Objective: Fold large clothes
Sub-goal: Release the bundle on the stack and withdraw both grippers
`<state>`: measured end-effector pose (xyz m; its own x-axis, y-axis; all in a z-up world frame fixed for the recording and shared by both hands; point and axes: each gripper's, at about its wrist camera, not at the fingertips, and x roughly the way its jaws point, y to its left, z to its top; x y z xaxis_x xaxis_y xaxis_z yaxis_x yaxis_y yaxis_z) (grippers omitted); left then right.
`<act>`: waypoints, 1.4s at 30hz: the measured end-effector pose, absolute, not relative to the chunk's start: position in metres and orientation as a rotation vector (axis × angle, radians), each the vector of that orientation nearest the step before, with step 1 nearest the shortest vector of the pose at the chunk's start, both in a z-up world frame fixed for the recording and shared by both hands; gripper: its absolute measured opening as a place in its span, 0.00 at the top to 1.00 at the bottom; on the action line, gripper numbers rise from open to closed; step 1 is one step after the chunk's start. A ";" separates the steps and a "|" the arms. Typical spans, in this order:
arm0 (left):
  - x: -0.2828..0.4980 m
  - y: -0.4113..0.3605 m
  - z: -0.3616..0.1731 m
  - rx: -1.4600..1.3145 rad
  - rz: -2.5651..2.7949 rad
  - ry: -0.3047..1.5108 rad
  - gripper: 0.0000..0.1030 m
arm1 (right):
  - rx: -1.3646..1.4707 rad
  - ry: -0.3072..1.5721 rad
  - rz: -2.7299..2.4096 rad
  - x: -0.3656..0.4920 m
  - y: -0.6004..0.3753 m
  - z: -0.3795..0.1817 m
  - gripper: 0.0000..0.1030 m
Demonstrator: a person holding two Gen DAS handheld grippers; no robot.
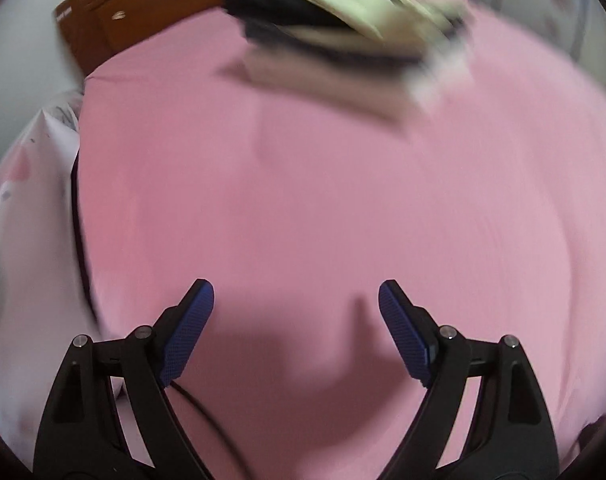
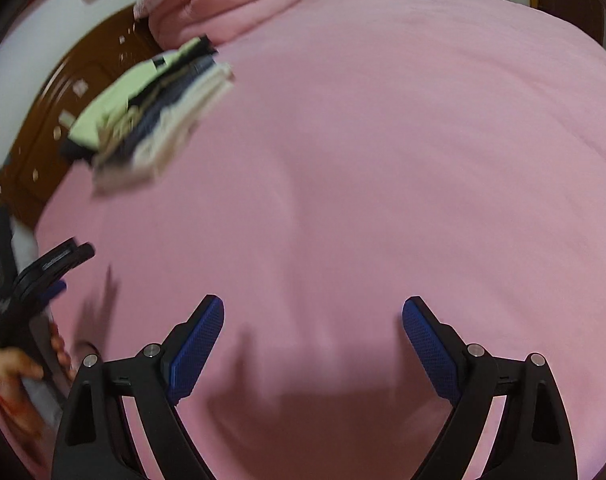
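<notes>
**Both grippers hang open over a bare stretch of pink bedsheet**

While both views are smeared by motion blur, the main layout reads clearly enough. Taking the stack of folded clothes as the landmark: it sits on the pink bedsheet near the sheet's far edge, with a pale yellow-green piece on top and dark blue and beige layers under it. Just behind the stack stands a brown wooden headboard, and a bunched pink quilt lies close beside the stack, on its far side.

Well apart from the stack, on the near side, the left gripper points down at plain sheet, its blue-padded jaws spread wide with nothing between them. Its shadow falls on the cloth below. The right gripper is likewise well clear of the stack, jaws wide and empty over bare sheet. From the right wrist view, the left gripper appears at the frame's edge, nearer than the stack, with the person's hand around its handle.

A white patterned cloth hangs off the sheet's side edge, well apart from the stack.
</notes>
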<state>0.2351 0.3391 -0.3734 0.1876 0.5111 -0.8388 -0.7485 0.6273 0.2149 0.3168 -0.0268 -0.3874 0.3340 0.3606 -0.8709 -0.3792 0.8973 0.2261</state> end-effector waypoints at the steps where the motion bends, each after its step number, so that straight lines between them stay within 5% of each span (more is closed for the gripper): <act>1: 0.228 0.301 -0.373 -0.224 0.856 1.098 0.20 | -0.039 1.143 0.457 0.298 -0.053 -0.383 0.11; 7: 0.191 0.135 -0.348 -0.145 0.612 1.196 0.20 | -0.070 1.240 0.244 0.210 -0.181 -0.344 0.10; 13: 0.182 0.047 -0.301 -0.206 0.440 1.260 0.20 | 0.006 1.318 -0.017 0.153 -0.271 -0.292 0.04; 21: 0.196 -0.036 -0.191 -0.009 0.177 1.091 0.20 | 0.055 1.186 0.136 0.127 -0.301 -0.196 0.01; 32: 0.167 -0.027 -0.132 -0.004 0.145 1.015 0.20 | 0.112 1.072 0.098 0.127 -0.270 -0.126 0.01; 42: 0.142 0.013 -0.135 -0.015 0.213 1.036 0.17 | -0.021 1.055 0.135 0.106 -0.196 -0.106 0.01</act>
<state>0.1425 0.0134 -0.1352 0.4906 0.1680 -0.8551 -0.1824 0.9793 0.0877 0.1063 -0.1964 -0.1065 0.4860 0.1006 -0.8681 -0.1206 0.9916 0.0474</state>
